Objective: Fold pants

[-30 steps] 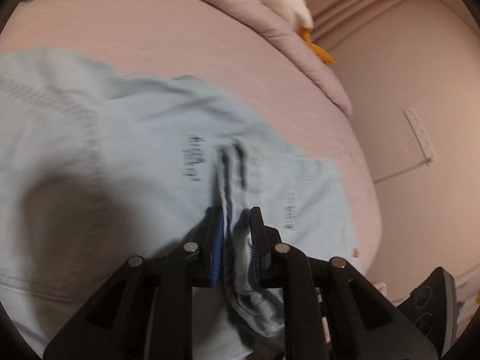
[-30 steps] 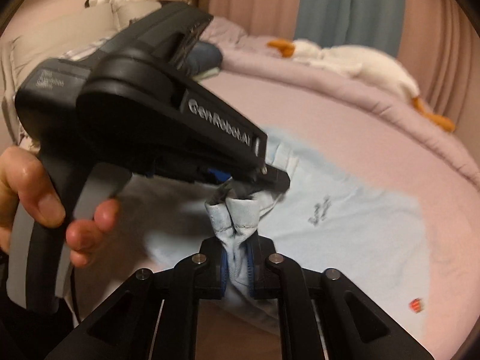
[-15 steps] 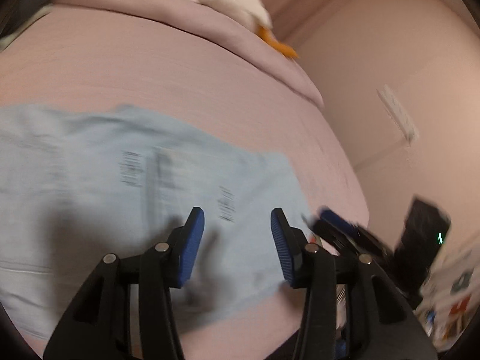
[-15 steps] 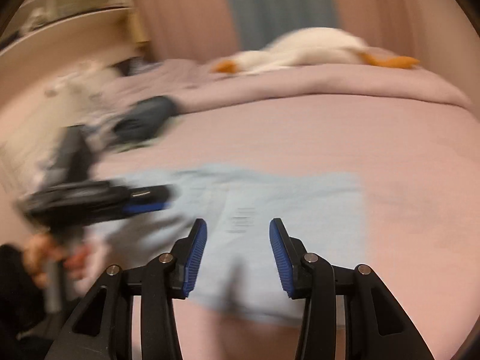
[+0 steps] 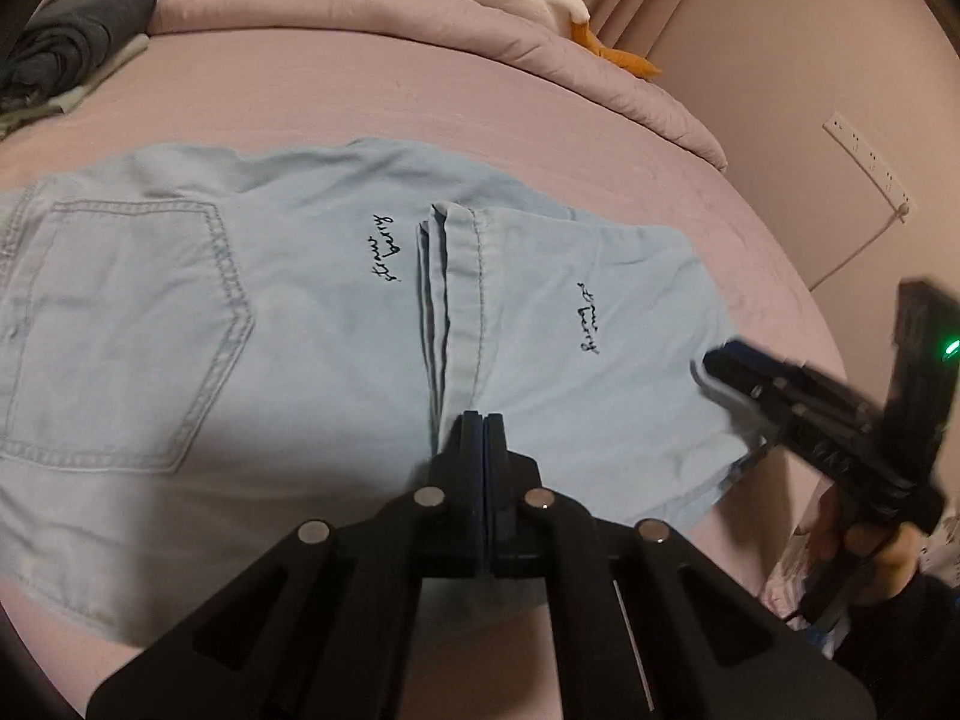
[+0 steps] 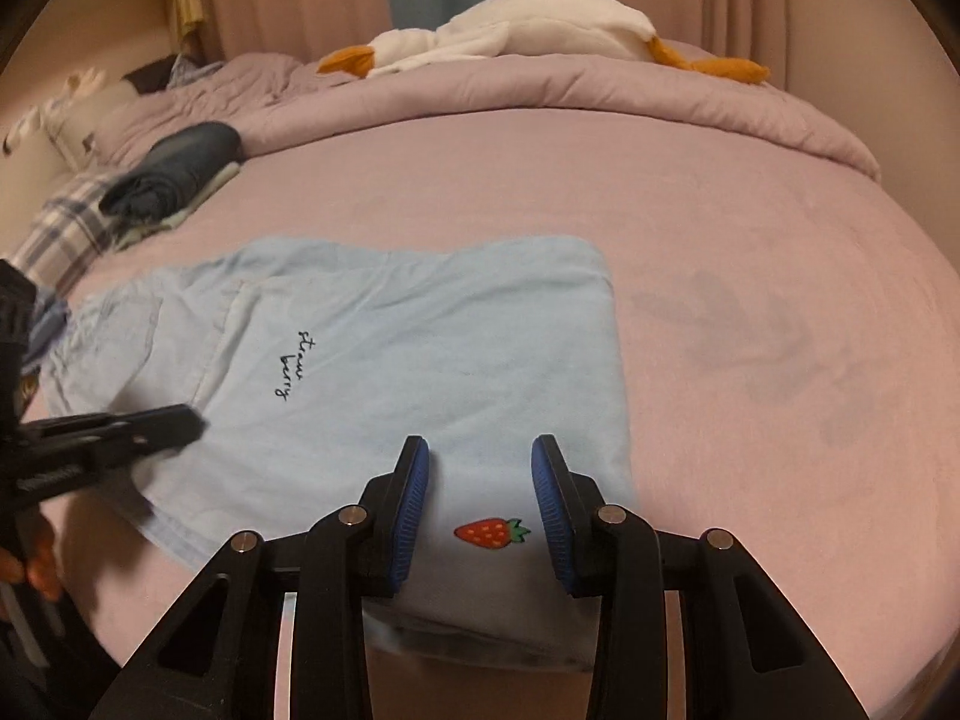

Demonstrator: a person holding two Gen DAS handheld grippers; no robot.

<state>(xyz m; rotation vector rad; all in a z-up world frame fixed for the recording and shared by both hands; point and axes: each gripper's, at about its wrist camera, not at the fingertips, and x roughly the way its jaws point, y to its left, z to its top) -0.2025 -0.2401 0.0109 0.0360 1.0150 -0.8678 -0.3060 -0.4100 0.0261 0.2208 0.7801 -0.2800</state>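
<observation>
Light blue denim pants lie folded on the pink bed, leg ends laid back over the seat, hem edge at the middle. They also show in the right wrist view, with a strawberry patch near the front edge. My left gripper is shut with nothing between its pads, tips just over the pants beside the hem. My right gripper is open and empty above the folded end, straddling the strawberry patch. It also shows in the left wrist view at the pants' right edge.
A white goose plush lies on the rolled purple duvet at the back. Dark folded clothes sit at the back left. A wall with a power strip is to the right of the bed.
A second ago both grippers held the pants' leg ends; they let go. The left gripper has since shut empty and the right stays open. The pants lie flat.
</observation>
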